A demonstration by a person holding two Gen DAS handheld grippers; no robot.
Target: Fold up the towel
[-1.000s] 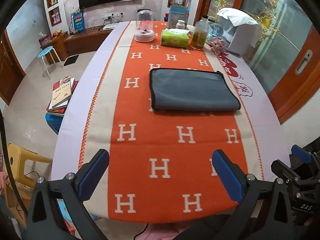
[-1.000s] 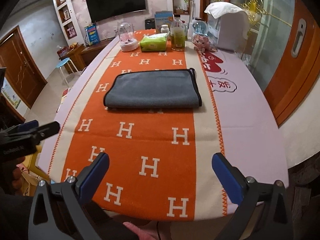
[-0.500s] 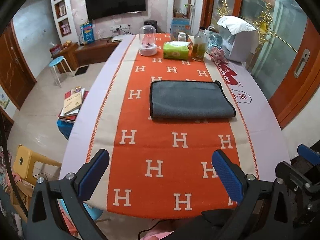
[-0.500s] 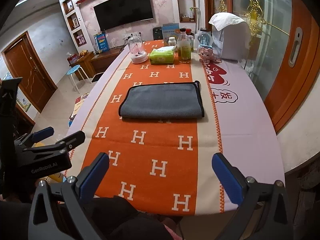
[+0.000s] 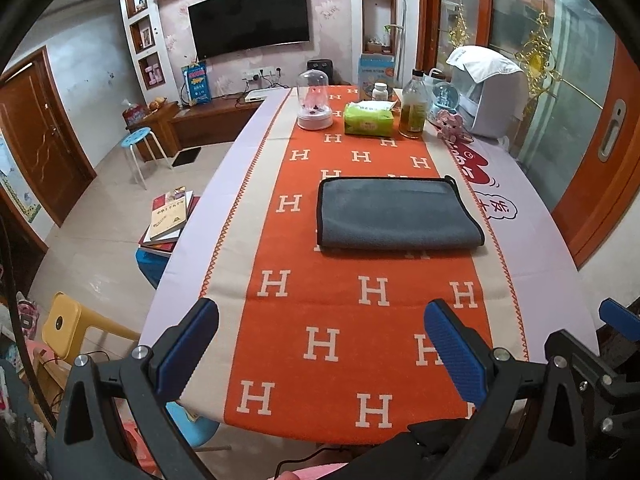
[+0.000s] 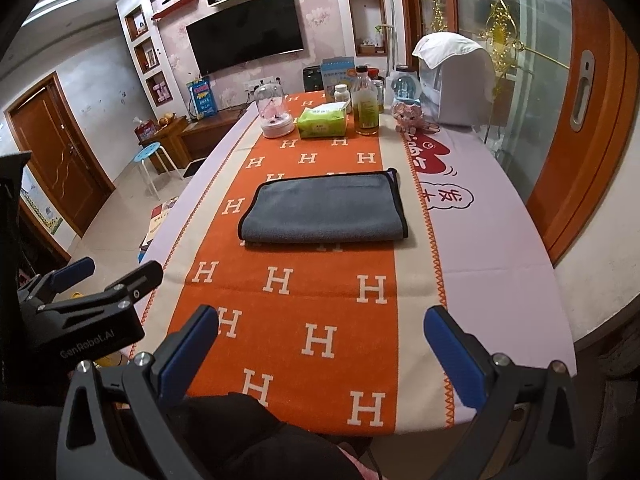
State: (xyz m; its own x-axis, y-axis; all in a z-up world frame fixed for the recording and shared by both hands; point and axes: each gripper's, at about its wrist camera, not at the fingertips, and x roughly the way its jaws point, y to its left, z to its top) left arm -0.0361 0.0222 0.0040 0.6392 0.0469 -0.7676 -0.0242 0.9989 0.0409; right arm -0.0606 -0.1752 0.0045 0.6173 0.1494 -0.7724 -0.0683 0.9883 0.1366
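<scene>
A grey towel [image 5: 394,214] with black edging lies folded flat on the orange runner in the middle of the table; it also shows in the right wrist view [image 6: 326,210]. My left gripper [image 5: 322,346] is open and empty, held back over the table's near edge, well short of the towel. My right gripper [image 6: 320,350] is open and empty too, near the same edge. The left gripper's body [image 6: 84,308] shows at the left of the right wrist view, and the right gripper's body [image 5: 592,364] at the right of the left wrist view.
At the table's far end stand a glass dome [image 5: 314,100], a green tissue pack [image 5: 368,120], a bottle [image 5: 413,106] and a white appliance [image 5: 486,98]. Left of the table are stacked books [image 5: 168,220], a yellow stool [image 5: 66,322] and a blue stool [image 5: 138,140].
Both grippers have pulled back and risen from the table, so the towel looks farther and more of the room shows. The towel has not moved. Both stay open.
</scene>
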